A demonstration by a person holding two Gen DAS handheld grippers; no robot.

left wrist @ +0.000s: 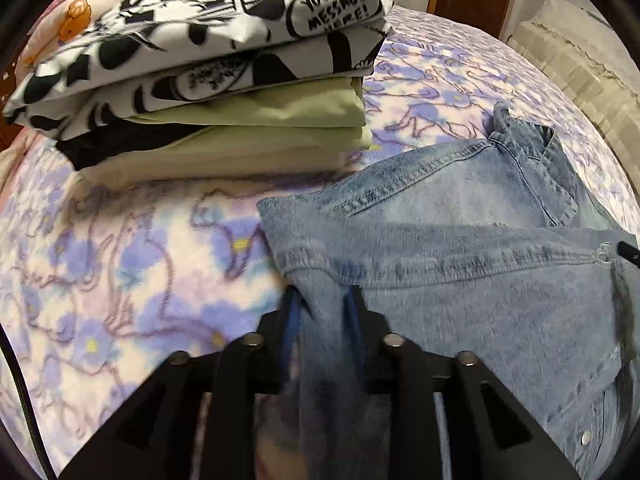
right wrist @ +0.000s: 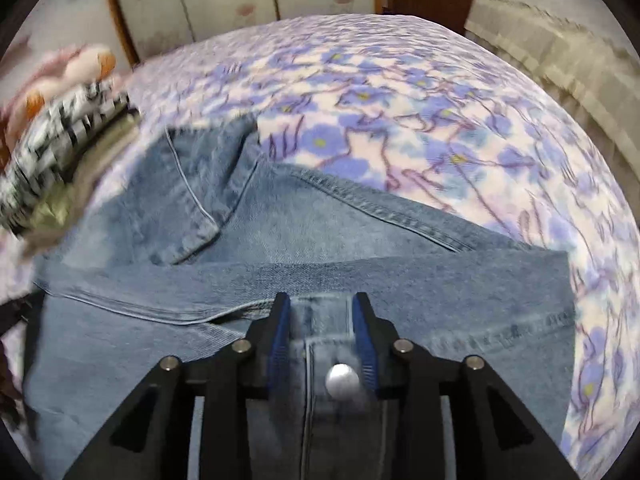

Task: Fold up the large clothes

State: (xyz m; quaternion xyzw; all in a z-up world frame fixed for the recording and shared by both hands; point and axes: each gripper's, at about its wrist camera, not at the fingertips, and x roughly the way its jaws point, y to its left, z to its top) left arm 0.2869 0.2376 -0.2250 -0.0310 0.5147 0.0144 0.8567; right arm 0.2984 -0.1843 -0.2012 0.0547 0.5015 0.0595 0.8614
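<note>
The light blue denim garment with metal snap buttons [left wrist: 460, 240] lies partly folded on the flower-printed bed cover [left wrist: 120, 260], beside a stack of folded clothes [left wrist: 208, 80]. The left gripper [left wrist: 322, 316] pinches a denim fold and the right gripper [right wrist: 322, 320] pinches the button edge, probably to carry both corners together.

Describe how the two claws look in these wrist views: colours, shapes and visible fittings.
Both the left claw and right claw are matte black, with angular fingers lined with blue pads. Round silver bolt heads sit on the linkages. No sleeve or hand shows.
</note>
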